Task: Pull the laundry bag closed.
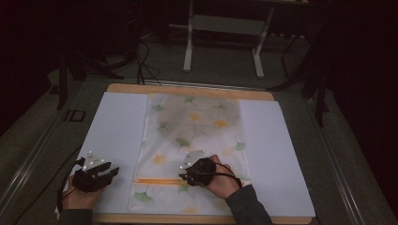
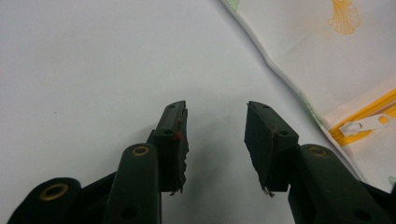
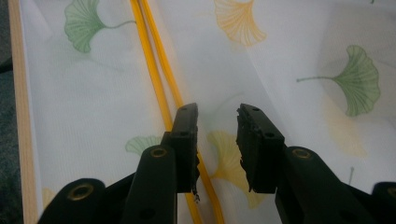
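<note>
From above, your laundry bag (image 1: 195, 140) lies flat mid-table on the white sheet (image 1: 117, 126), its orange zipper (image 1: 157, 180) running across near your edge. Your right gripper (image 1: 184, 176) hovers at that zipper; your left gripper (image 1: 112, 172) waits off to the side on the sheet.

Left gripper view: jaws apart, nothing between them, and the white zipper pull (image 2: 362, 125) sits just beside.

Right gripper view: jaws parted over the mesh, gripping nothing. It looks thin, soft and slippery, so take the pull tab. No writing is readable.
</note>
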`<state>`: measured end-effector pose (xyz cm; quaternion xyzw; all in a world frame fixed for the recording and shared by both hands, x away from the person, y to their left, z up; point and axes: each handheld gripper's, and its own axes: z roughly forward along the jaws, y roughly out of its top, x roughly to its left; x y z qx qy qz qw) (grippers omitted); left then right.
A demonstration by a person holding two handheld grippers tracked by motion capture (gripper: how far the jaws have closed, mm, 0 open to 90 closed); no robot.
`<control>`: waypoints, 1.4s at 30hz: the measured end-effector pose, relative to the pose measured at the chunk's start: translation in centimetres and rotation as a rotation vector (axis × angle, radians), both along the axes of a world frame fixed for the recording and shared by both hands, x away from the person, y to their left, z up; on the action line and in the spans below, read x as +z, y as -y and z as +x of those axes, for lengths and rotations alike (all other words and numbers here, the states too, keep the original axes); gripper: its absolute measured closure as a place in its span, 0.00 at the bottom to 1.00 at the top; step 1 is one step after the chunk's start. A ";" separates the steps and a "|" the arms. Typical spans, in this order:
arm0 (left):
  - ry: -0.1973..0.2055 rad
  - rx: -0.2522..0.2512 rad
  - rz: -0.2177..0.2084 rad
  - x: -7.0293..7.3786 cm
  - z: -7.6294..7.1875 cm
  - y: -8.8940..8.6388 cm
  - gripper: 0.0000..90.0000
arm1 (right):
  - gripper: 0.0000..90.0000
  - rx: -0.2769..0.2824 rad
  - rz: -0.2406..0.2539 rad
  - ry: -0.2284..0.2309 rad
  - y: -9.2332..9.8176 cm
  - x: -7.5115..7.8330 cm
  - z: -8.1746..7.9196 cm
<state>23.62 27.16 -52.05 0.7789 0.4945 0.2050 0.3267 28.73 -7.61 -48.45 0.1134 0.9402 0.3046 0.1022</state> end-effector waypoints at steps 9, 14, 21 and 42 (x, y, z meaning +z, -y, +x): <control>-0.002 0.000 0.002 0.1 -0.1 -0.3 0.66 | 0.76 0.022 0.006 -0.005 -1.4 0.1 0.1; -0.004 0.005 0.006 0.0 0.0 -0.3 0.66 | 0.75 0.036 0.005 -0.004 -2.1 0.0 0.1; -0.003 0.006 0.007 0.1 -0.1 -0.4 0.66 | 0.77 0.051 0.008 -0.008 -3.3 0.0 0.0; -0.003 -0.004 0.013 0.1 -0.1 -0.3 0.67 | 0.81 0.109 0.018 -0.023 -6.2 -0.1 -0.4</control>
